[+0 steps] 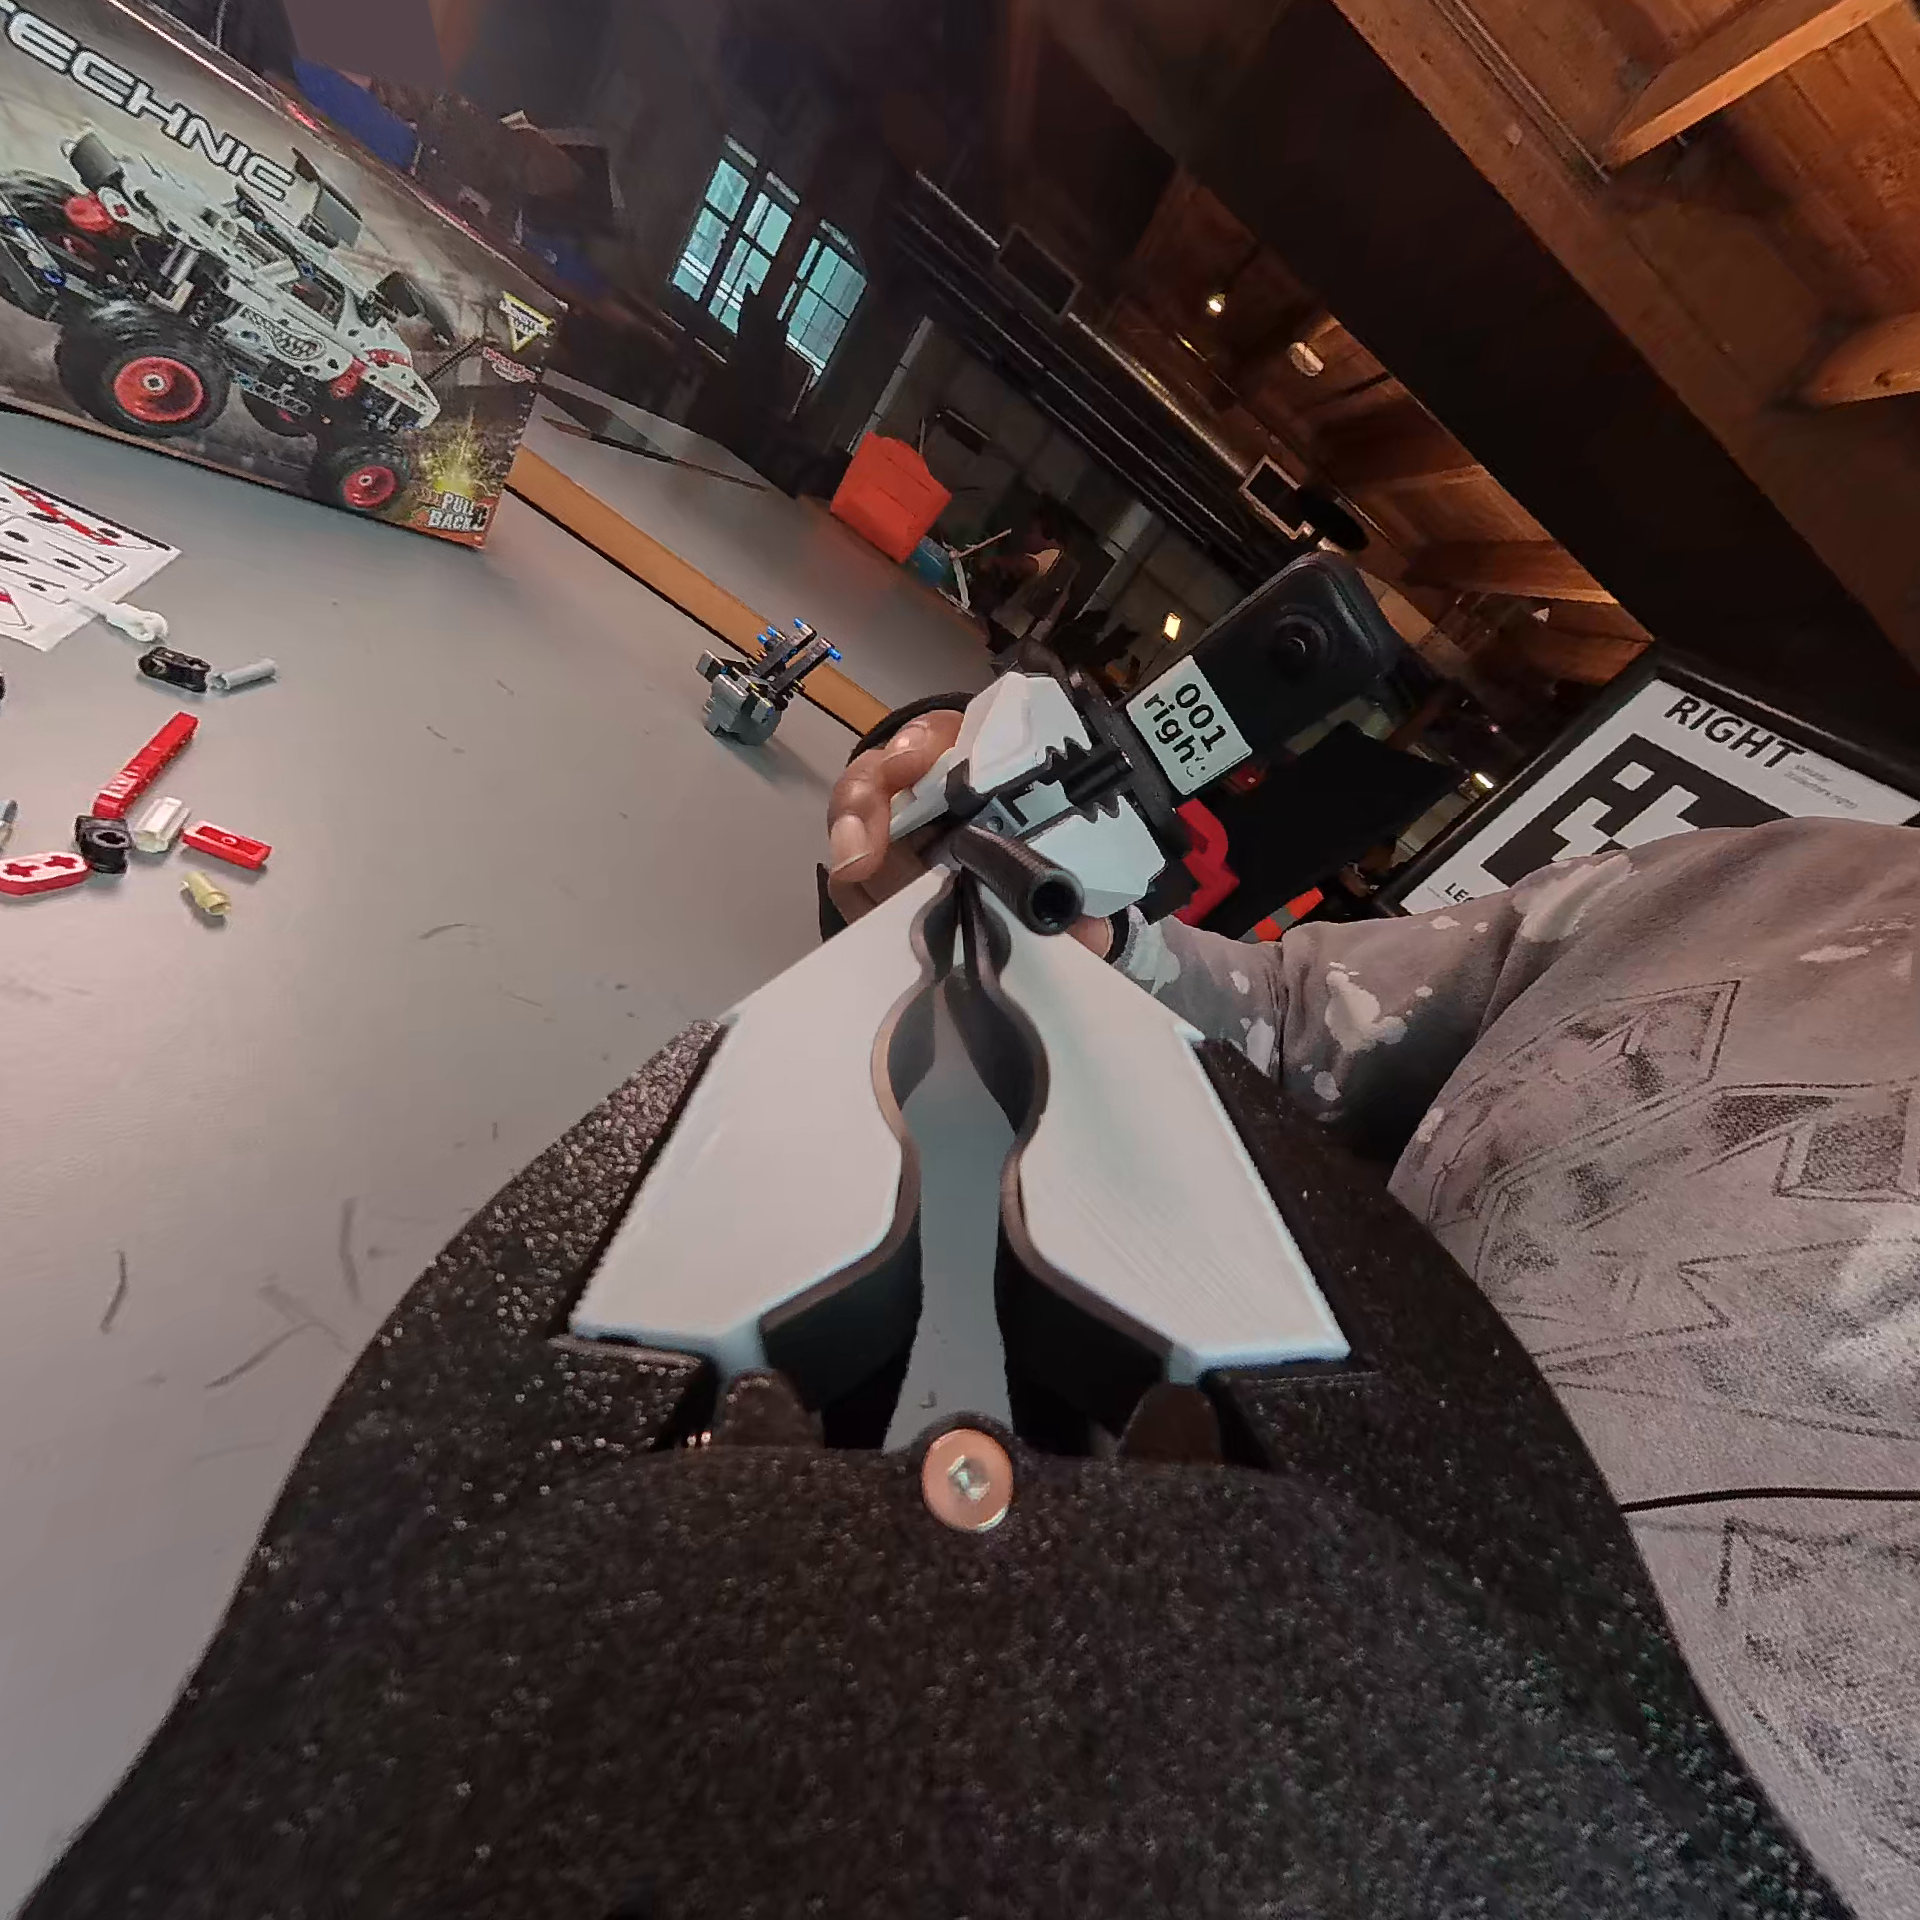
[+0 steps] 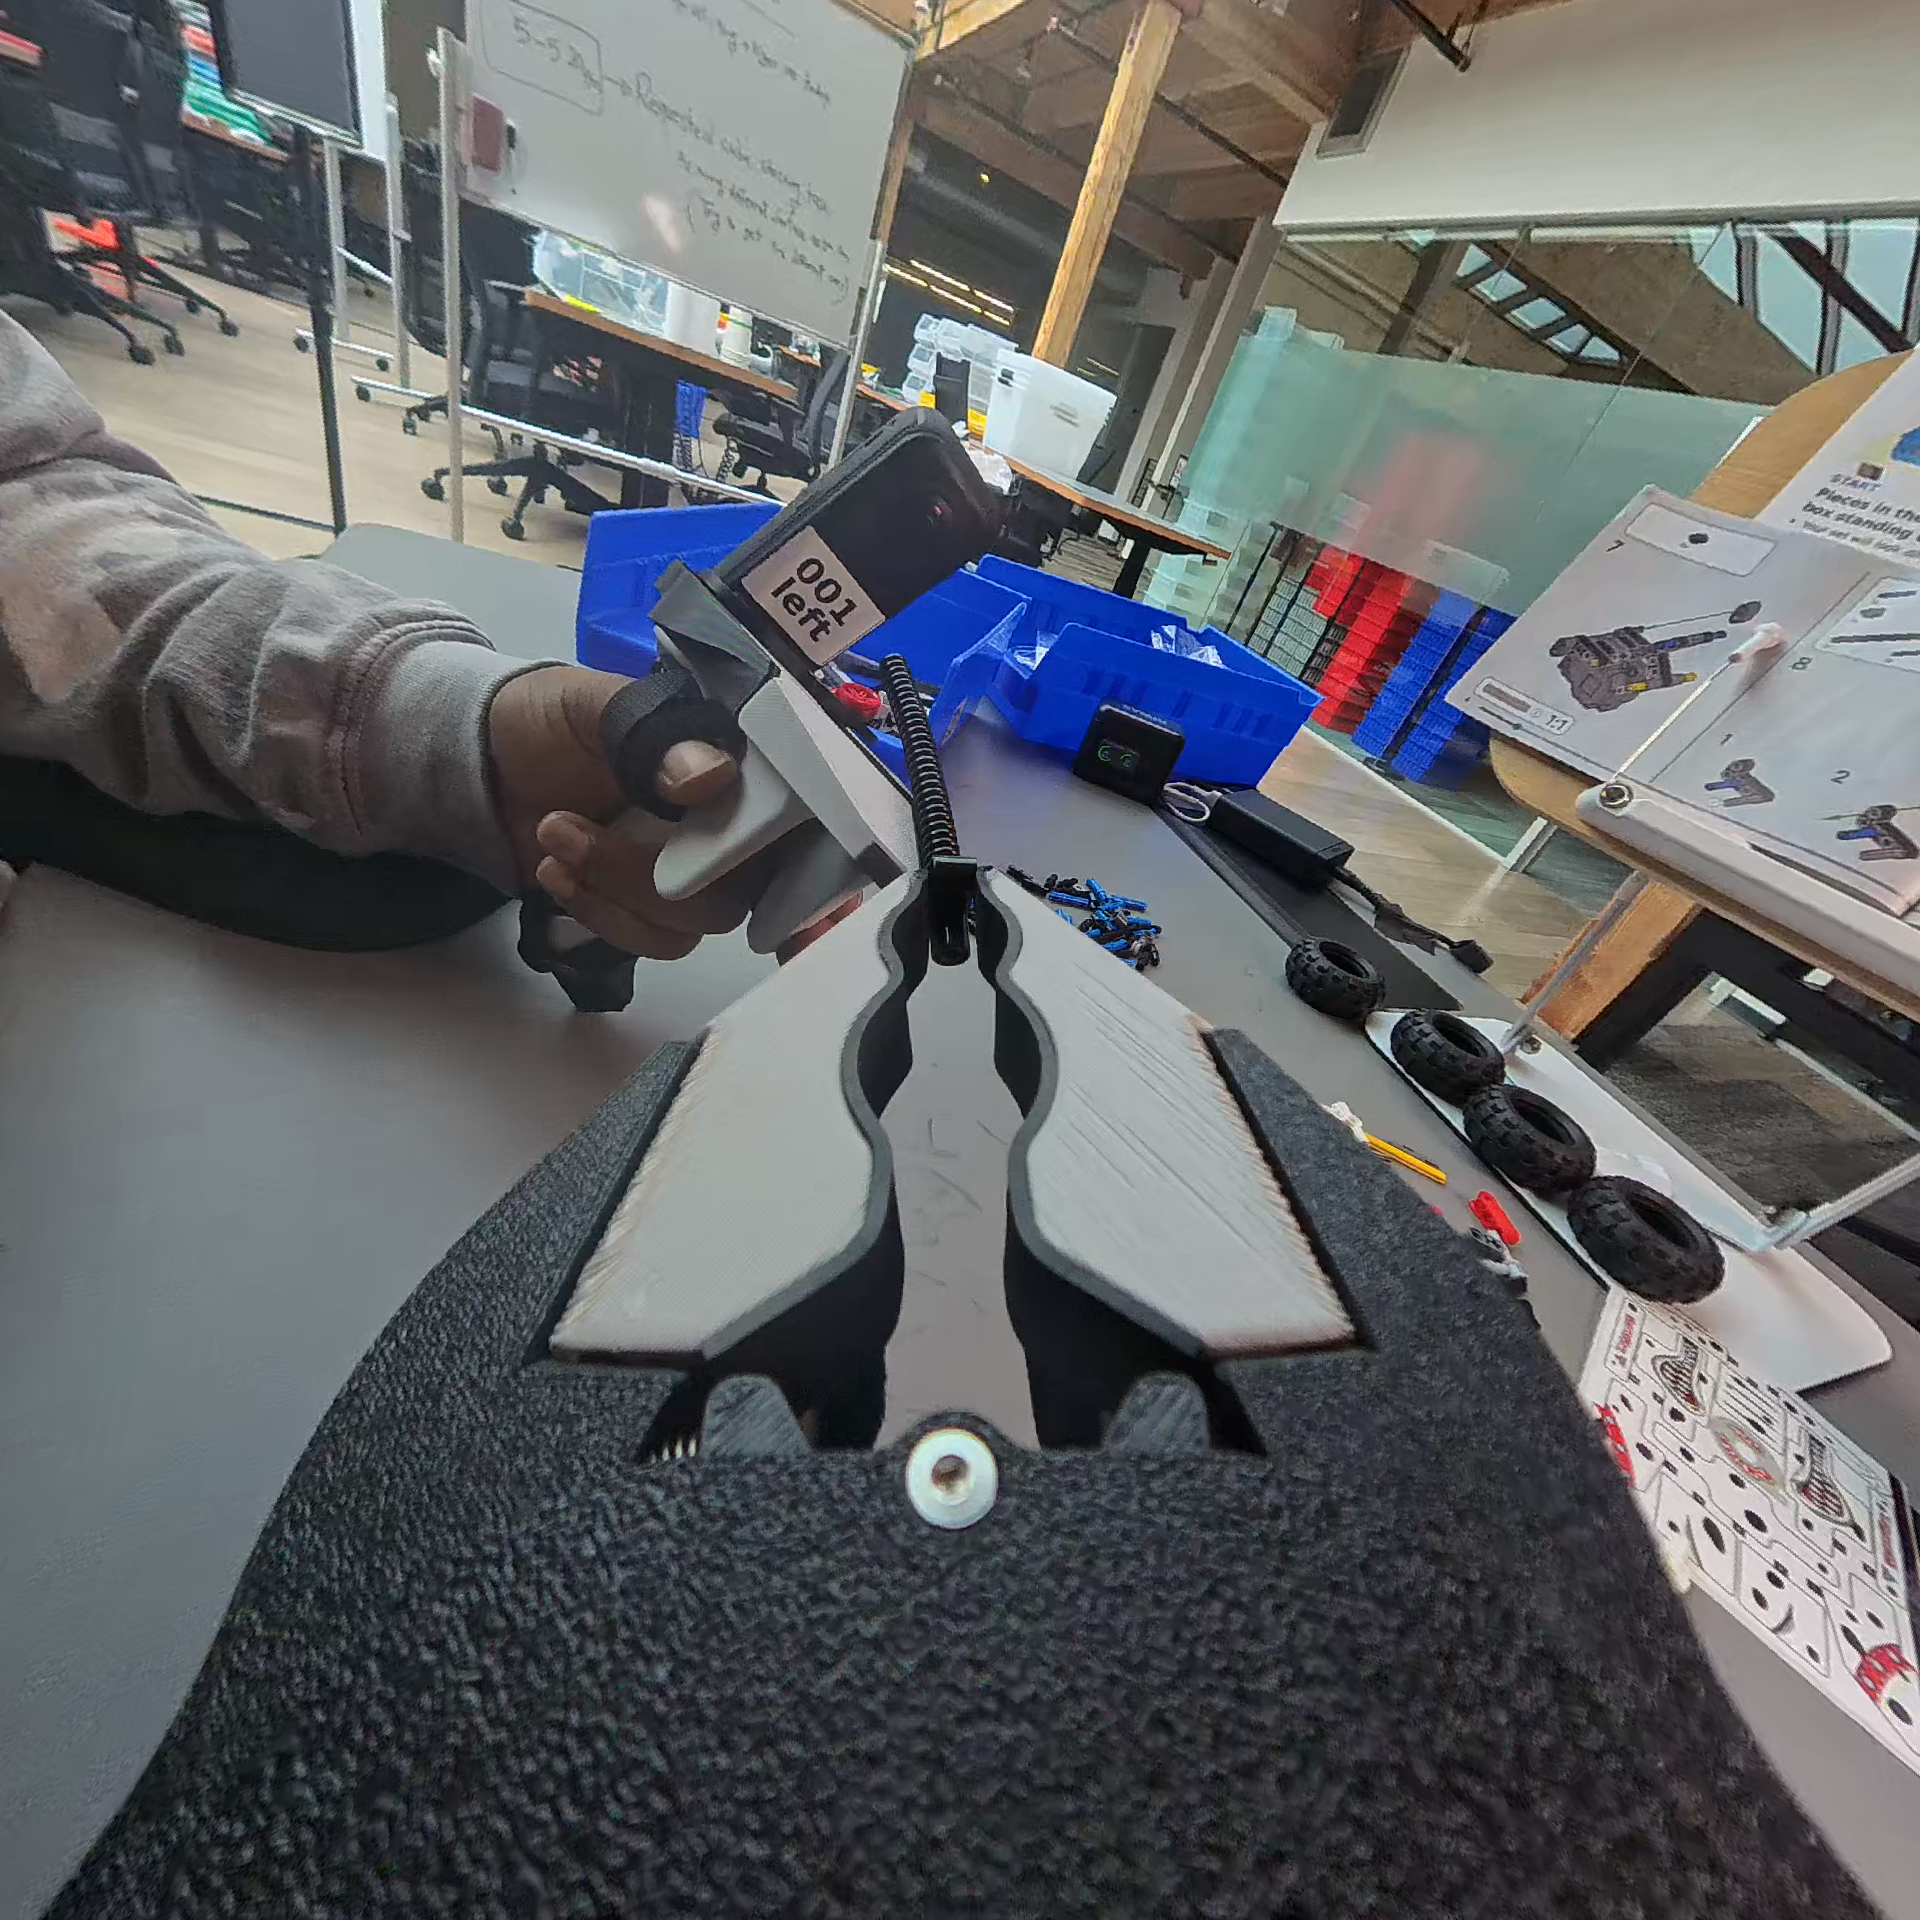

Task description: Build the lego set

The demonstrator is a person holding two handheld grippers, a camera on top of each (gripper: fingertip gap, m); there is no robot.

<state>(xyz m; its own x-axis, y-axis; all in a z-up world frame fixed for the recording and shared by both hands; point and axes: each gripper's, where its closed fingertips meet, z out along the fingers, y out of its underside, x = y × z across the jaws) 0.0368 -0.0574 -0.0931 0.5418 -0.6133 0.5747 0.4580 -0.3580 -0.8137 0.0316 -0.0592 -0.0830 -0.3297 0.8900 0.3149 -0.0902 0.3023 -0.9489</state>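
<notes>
On the bench [image 1: 436, 1039], far left in the left wrist view, the set's box [image 1: 260, 281] stands behind loose red and black pieces [image 1: 135, 821]; the half-built chassis [image 1: 764, 686] sits well apart to their right. The left gripper [image 1: 961, 935] is clamped on one end of a black ribbed hose [image 2: 920, 769]; the right gripper [image 2: 951, 914] is clamped on its other end. I judge the hose could spring free if either grip slackens, its stiffness pulling it sideways. Four tyres [image 2: 1496, 1101] wait at right.
</notes>
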